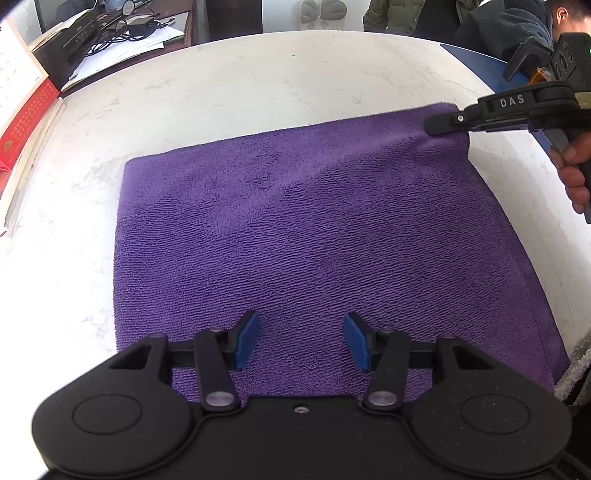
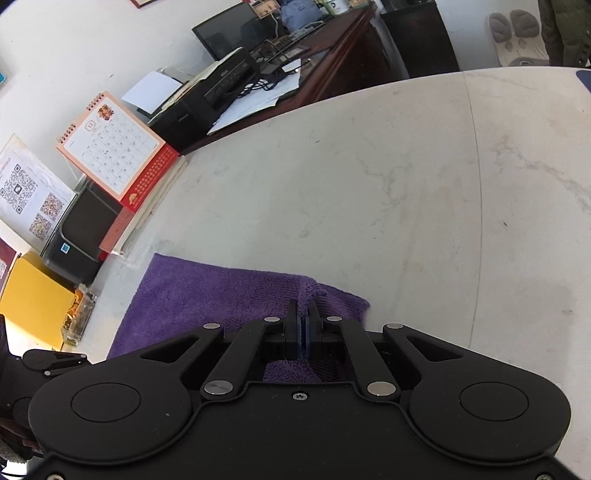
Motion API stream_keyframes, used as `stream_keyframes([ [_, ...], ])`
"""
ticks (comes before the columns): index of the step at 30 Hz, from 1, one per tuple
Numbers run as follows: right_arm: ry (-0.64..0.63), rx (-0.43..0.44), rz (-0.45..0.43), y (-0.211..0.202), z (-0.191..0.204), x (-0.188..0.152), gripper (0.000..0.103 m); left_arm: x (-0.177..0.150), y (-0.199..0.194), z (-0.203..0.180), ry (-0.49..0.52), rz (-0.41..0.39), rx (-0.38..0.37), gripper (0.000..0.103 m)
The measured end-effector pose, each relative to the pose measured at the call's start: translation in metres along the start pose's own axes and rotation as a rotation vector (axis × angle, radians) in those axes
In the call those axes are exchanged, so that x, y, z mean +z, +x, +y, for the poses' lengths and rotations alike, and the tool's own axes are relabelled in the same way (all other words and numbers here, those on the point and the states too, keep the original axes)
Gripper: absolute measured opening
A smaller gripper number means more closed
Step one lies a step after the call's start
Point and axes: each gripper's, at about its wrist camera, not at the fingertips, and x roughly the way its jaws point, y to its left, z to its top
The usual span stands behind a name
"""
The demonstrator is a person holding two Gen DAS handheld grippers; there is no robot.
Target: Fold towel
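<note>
A purple towel [image 1: 295,229] lies spread flat on the white marble table [image 1: 240,92]. My left gripper [image 1: 301,338] hovers open over the towel's near edge, its blue pads [image 1: 246,339] apart with nothing between them. In the left wrist view the right gripper [image 1: 439,123] comes in from the right and pinches the towel's far right corner, a hand [image 1: 572,173] holding its handle. From the right wrist camera, the right gripper [image 2: 303,325] is shut on a bunched corner of the towel [image 2: 207,295], which rises slightly between the fingers.
A red-based desk calendar [image 2: 118,155] and a black printer [image 2: 221,92] stand along the table's left side. A yellow box [image 2: 33,299] and a small glass container [image 2: 79,317] sit nearby. A person's dark jacket [image 1: 517,18] shows beyond the far right edge.
</note>
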Motion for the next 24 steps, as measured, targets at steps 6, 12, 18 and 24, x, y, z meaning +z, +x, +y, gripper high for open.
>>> stream_keyframes([
  [6,-0.005,0.014,-0.011,-0.012,0.009,0.005,0.002,0.033,-0.014,0.017,-0.013,-0.118,0.010,0.048],
  [12,-0.007,0.044,-0.026,-0.025,0.017,0.015,0.002,0.079,0.009,0.046,-0.028,-0.191,0.105,0.048],
  [18,0.009,0.066,-0.019,-0.035,0.023,0.023,0.002,0.090,0.048,0.057,0.025,-0.117,0.196,0.048],
  [24,0.003,-0.014,0.034,-0.019,0.011,0.015,0.002,0.086,0.049,0.065,0.000,-0.119,0.185,0.048],
])
